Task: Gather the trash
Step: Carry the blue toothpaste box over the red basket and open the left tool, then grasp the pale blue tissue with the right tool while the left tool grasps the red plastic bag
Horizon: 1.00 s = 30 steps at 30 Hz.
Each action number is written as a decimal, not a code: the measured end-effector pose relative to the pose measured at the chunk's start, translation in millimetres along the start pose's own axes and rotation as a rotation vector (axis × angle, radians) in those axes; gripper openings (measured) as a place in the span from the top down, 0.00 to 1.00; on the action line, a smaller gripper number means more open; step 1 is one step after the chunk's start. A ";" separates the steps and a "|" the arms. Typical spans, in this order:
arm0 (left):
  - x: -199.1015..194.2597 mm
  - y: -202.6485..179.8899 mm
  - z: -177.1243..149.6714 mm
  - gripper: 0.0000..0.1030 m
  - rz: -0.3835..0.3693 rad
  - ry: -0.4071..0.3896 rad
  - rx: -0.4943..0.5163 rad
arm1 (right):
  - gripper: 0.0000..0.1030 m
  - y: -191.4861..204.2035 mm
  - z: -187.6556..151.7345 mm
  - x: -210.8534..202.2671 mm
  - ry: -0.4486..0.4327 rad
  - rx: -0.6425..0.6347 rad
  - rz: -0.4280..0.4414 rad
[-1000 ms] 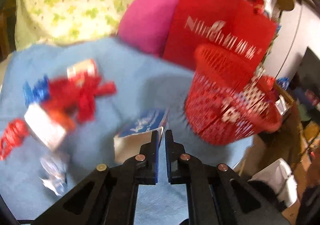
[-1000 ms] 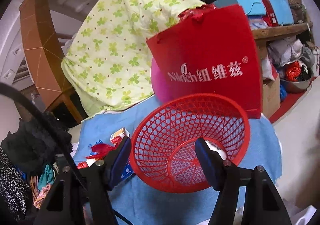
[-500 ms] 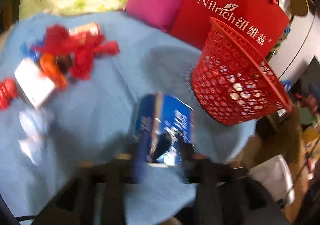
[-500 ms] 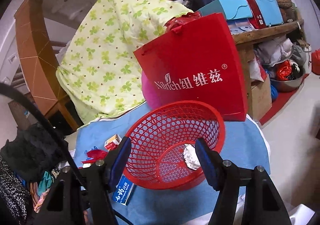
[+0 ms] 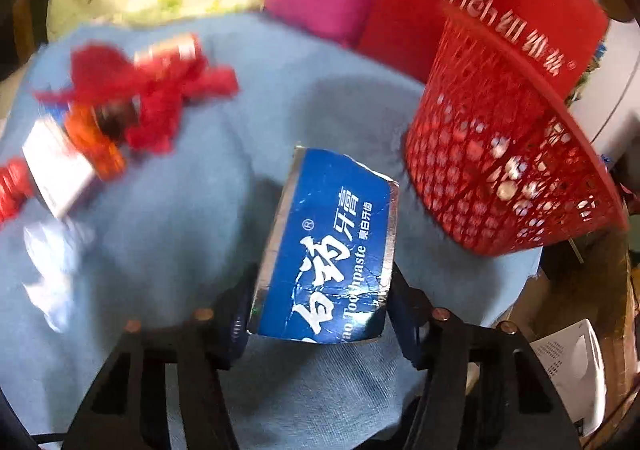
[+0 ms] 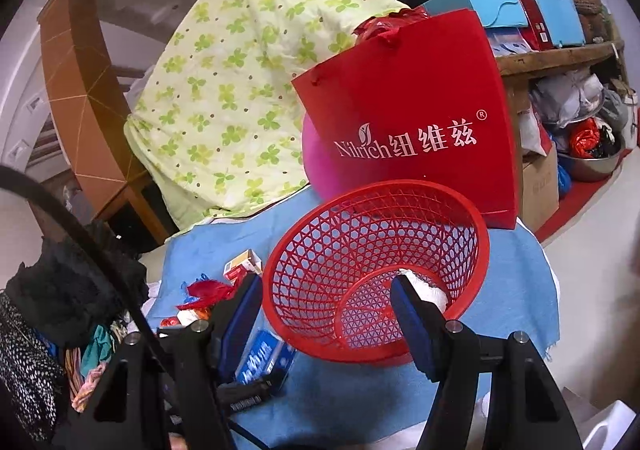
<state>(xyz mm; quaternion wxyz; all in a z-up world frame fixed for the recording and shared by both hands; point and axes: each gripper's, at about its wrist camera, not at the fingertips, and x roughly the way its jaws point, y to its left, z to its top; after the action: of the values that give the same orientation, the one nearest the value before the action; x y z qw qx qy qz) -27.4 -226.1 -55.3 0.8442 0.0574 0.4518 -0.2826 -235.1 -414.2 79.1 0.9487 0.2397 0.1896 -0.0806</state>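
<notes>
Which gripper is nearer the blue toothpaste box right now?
Left. The left gripper has the toothpaste box between its fingers; the right gripper straddles the red basket rim beside it.

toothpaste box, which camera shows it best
The left wrist view: the toothpaste box fills the centre, its blue printed face readable, held between the left gripper jaws. The right wrist view shows only a corner of it, low beside the red basket, partly hidden behind a gripper finger.
</notes>
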 end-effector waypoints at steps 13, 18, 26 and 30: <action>-119.2 -101.2 106.7 0.31 -0.301 -0.249 0.187 | 0.32 -29.1 17.9 -33.3 -0.124 0.065 -0.060; -106.5 -108.6 119.6 0.27 -0.265 -0.180 0.162 | 0.32 -42.6 28.4 -51.0 -0.166 0.097 -0.111; -141.6 12.0 43.8 0.27 -0.046 -0.197 0.071 | 0.32 -12.4 34.0 -40.6 -0.135 0.036 -0.029; -165.9 113.1 -0.7 0.27 0.193 -0.179 -0.051 | 0.32 38.2 24.0 -8.7 -0.051 -0.052 0.111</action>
<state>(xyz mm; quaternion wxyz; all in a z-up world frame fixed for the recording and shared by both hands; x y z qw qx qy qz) -39.7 -61.1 58.4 0.9056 0.0534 0.3741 -0.1925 -226.0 -392.0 118.3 0.9621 0.2231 0.1540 -0.0292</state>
